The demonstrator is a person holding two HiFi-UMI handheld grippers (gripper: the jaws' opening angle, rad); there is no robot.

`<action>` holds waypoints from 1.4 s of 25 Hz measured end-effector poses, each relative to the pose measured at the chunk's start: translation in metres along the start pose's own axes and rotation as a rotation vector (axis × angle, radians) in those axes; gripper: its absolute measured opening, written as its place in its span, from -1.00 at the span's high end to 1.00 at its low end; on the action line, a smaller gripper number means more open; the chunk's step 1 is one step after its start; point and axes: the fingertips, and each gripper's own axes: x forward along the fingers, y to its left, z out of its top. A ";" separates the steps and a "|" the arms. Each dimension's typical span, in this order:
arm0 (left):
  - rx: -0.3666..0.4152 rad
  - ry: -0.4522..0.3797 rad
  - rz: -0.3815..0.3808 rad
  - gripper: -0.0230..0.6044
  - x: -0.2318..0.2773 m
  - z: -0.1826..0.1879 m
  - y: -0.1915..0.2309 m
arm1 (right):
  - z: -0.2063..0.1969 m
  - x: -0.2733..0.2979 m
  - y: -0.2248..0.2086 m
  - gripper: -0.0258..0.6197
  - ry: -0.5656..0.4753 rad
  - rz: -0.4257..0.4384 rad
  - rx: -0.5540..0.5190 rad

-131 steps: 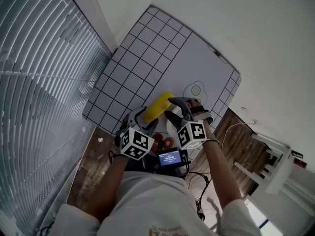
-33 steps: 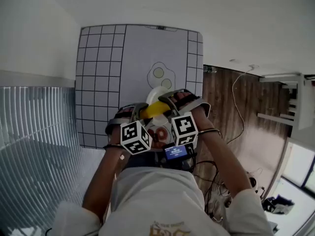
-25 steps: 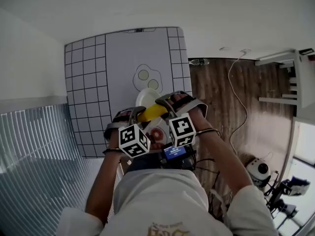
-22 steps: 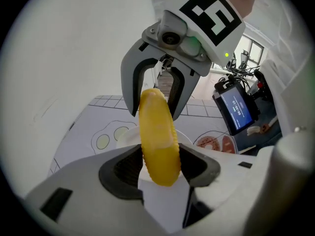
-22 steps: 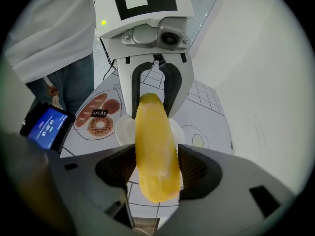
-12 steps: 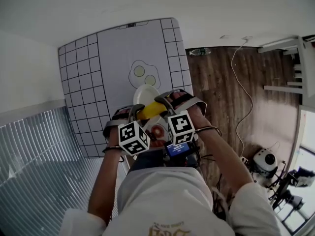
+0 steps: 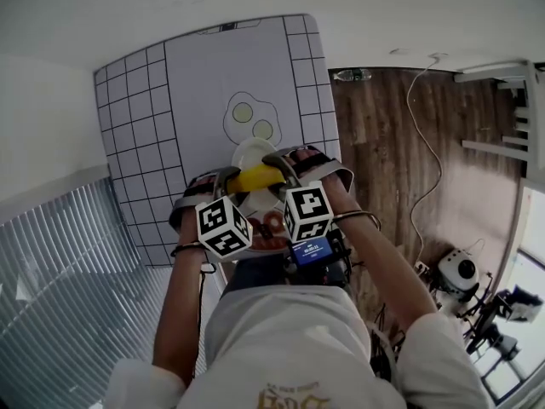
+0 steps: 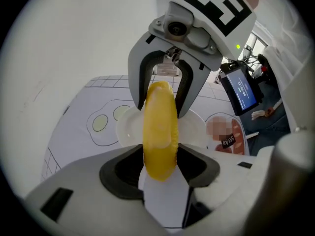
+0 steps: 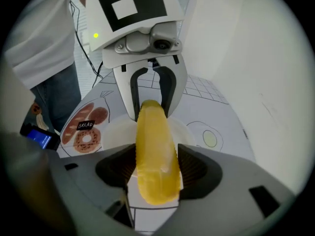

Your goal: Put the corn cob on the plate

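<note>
The yellow corn cob [image 7: 255, 178] hangs level between my two grippers, just above the white plate [image 7: 249, 150]. My left gripper [image 7: 223, 180] is shut on its left end and my right gripper [image 7: 285, 167] on its right end. In the left gripper view the cob [image 8: 160, 127] runs from my left gripper [image 8: 160, 168] up to the right one [image 8: 162, 90], with the plate [image 8: 197, 129] below. The right gripper view mirrors this: the cob [image 9: 155, 151] sits in my right gripper [image 9: 156, 170], the left gripper [image 9: 150, 90] holds the far end, and the plate [image 9: 118, 129] lies underneath.
The plate rests on a white mat [image 7: 196, 83] with a grid border, a printed fried-egg drawing [image 7: 252, 118] beyond it and a bread drawing [image 7: 271, 227] near me. A small device with a blue screen [image 7: 307, 250] hangs at my waist. Wooden floor [image 7: 383, 143] lies to the right.
Both grippers have sunk a little toward the plate with the cob still held between them. The head view has swung, so the mat sits differently in the picture.
</note>
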 end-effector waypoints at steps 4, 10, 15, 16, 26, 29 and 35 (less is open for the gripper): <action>-0.010 -0.001 0.007 0.24 -0.001 -0.002 0.006 | 0.001 0.000 -0.004 0.11 -0.021 -0.013 0.027; -0.027 -0.040 -0.007 0.23 -0.001 0.000 0.006 | 0.003 -0.001 -0.008 0.10 -0.054 -0.051 0.039; -0.024 -0.049 0.005 0.21 0.001 0.000 0.008 | -0.003 0.005 -0.002 0.05 -0.024 -0.052 0.008; -0.025 -0.048 0.007 0.20 0.002 0.000 0.008 | -0.003 0.005 -0.002 0.05 -0.029 -0.049 0.006; -0.079 -0.090 0.012 0.15 -0.006 -0.004 0.009 | -0.013 -0.006 0.003 -0.02 -0.032 -0.050 0.054; -0.096 -0.093 0.038 0.15 -0.014 -0.009 0.012 | -0.016 -0.011 0.002 -0.02 -0.033 -0.064 0.074; -0.272 -0.158 0.075 0.15 -0.033 -0.022 0.014 | -0.020 -0.030 -0.004 -0.02 -0.071 -0.126 0.204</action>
